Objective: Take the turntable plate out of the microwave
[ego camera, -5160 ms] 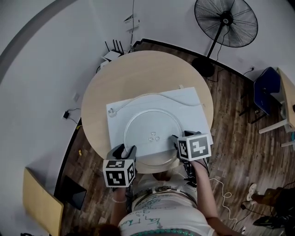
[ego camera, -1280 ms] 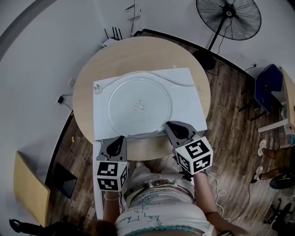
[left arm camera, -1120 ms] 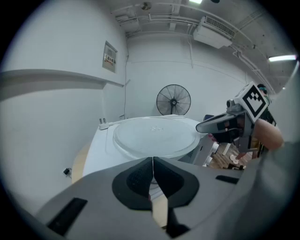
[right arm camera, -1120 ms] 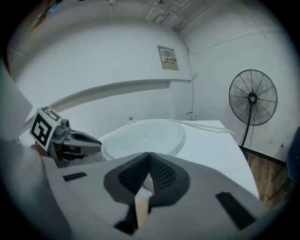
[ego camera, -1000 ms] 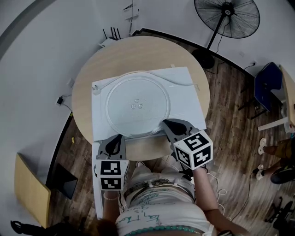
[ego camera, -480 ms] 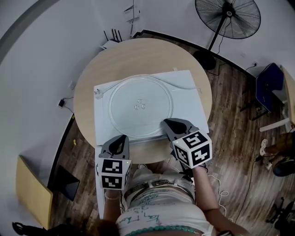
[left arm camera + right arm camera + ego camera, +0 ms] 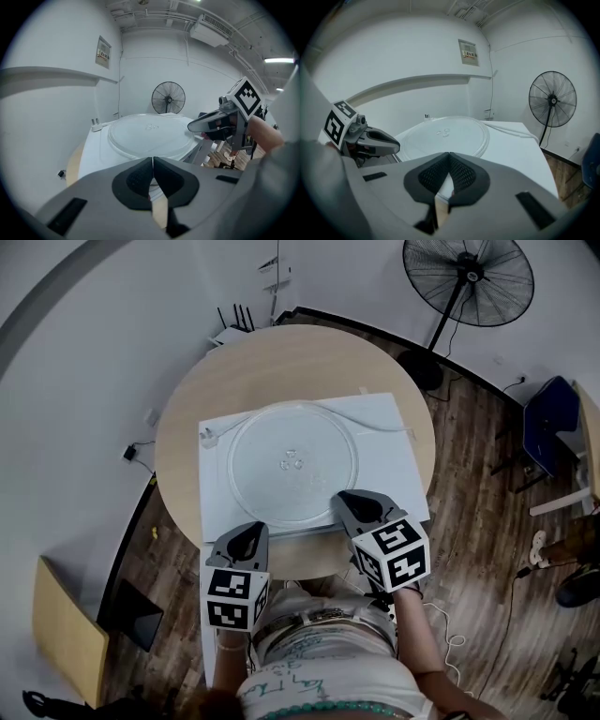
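**Near to far, as I read it from my station:**

1. L gripper: clenched, pads meeting edge to edge w/ nothing between them. It sits at the near-left corner of the microwave, short of the glass.
2. R gripper: clenched too, pads together and empty. The tip is at the plate's near-right rim; I can't tell if it makes contact.
3. Turntable plate: clear glass disc, out of the oven cavity. It lies flat on the microwave's white top, approx. centred.
4. White cord: runs along the far-right edge of that top, w/ plug at the far-left corner.
5. Round wooden table: carries the microwave.
6. Router: white w/ black antennas, by the wall just past the table.
7. Blue chair: at the right edge, on wood flooring.
8. Pedestal fan: black, far right, by the wall.
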Tool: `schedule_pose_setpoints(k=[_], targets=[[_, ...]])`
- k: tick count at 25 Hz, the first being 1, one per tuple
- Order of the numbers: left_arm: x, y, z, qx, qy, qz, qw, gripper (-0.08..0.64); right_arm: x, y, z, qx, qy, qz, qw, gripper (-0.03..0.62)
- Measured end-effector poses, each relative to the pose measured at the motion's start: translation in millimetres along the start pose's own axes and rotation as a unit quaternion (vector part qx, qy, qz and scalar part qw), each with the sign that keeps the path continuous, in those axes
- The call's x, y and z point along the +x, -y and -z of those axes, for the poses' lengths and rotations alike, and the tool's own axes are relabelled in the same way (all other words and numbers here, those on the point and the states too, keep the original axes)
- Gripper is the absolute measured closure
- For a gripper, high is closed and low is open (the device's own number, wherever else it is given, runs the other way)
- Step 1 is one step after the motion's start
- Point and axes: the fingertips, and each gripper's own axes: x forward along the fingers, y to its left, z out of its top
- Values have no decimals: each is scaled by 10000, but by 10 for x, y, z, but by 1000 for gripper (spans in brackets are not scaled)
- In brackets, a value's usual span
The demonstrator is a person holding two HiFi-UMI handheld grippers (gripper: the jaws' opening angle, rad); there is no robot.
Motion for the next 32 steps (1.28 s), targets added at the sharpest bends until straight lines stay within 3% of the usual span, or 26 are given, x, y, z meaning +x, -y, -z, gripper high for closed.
schedule_pose_setpoints(k=[5, 13, 20, 24, 27, 32], targets=[[-93, 6, -67, -264, 267, 102, 9992, 543, -129, -11, -34, 156, 292, -88, 9994, 601], [-73, 168, -34, -72, 195, 279, 9994, 543, -227, -26, 75, -112, 174, 79, 9998, 601], [-14, 231, -68, 147, 392, 26, 9991, 543, -270, -63, 96, -359, 197, -29, 9992, 601], [-77, 254, -130, 266, 790, -138, 9964, 543, -301, -58, 81, -382, 324, -104, 9987, 601], [-160, 309, -139, 163, 1037, -125, 9944, 543, -367, -37, 66, -398, 492, -110, 9979, 601], [-234, 371, -50, -132, 1109, -112, 9937, 543, -458, -9, 67, -353, 698, -156, 9968, 601]])
